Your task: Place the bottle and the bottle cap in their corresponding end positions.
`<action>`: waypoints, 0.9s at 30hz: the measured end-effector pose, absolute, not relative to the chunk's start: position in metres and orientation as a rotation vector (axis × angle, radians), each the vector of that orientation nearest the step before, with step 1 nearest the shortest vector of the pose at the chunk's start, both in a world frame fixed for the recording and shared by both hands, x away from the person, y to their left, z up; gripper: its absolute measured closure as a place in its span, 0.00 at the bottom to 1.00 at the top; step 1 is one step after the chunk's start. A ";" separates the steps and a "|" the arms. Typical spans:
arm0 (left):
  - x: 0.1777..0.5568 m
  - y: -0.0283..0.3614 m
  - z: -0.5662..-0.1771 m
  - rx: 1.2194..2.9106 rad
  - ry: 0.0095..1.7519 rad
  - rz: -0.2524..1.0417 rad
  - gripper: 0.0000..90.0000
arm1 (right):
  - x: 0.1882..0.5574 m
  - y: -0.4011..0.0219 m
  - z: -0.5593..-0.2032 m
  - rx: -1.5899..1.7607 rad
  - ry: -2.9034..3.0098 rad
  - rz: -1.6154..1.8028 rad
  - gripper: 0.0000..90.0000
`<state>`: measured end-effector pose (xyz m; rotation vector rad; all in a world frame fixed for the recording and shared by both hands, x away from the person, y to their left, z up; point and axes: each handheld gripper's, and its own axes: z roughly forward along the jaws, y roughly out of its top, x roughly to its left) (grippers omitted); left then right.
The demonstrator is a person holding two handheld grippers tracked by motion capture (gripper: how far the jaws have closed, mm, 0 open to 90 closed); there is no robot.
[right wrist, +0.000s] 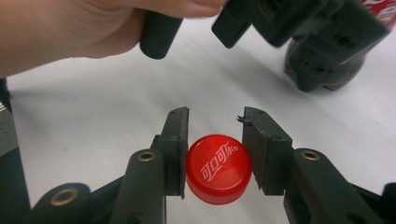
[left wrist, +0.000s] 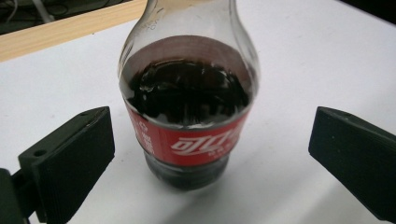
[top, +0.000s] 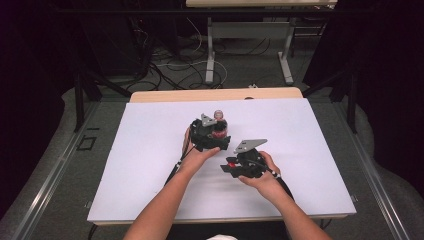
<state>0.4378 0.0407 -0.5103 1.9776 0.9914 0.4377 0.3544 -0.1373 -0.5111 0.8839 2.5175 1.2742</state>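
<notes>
White table (top: pixel 150 165), perhaps cables (top: pixel 170 70) on floor behind.

Sitting on the white table (top: pixel 150 150) are one clear plastic cola bottle (left wrist: pixel 187 93) with a red label, one red screw cap (right wrist: pixel 218 169), and two black two-jaw grippers.

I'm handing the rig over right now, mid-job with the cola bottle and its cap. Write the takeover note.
Left gripper: jaws open, one on each side of the cola bottle, pads clear of it.
Right gripper: shut on the red cap, held just above the white table sheet.
Bottle: upright on the sheet, about half full of dark drink, red label facing the left gripper view; its neck looks open from above.
Done: cap is off and in the right jaws.
Left: probably set the cap down or screw it back on; regrip the bottle first if so.
</notes>
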 end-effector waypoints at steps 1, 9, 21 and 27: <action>0.435 0.042 -0.509 1.963 0.990 0.429 0.01 | 0.354 -0.135 -0.513 0.888 2.509 1.275 0.69; 0.409 0.070 -0.496 1.916 0.974 0.413 0.01 | 0.356 -0.120 -0.525 0.890 2.550 1.246 0.69; 0.372 0.109 -0.498 1.877 0.998 0.365 0.01 | 0.359 -0.110 -0.547 0.901 2.531 1.246 0.69; 0.360 0.127 -0.506 1.872 1.021 0.373 0.01 | 0.359 -0.108 -0.557 0.903 2.526 1.235 0.69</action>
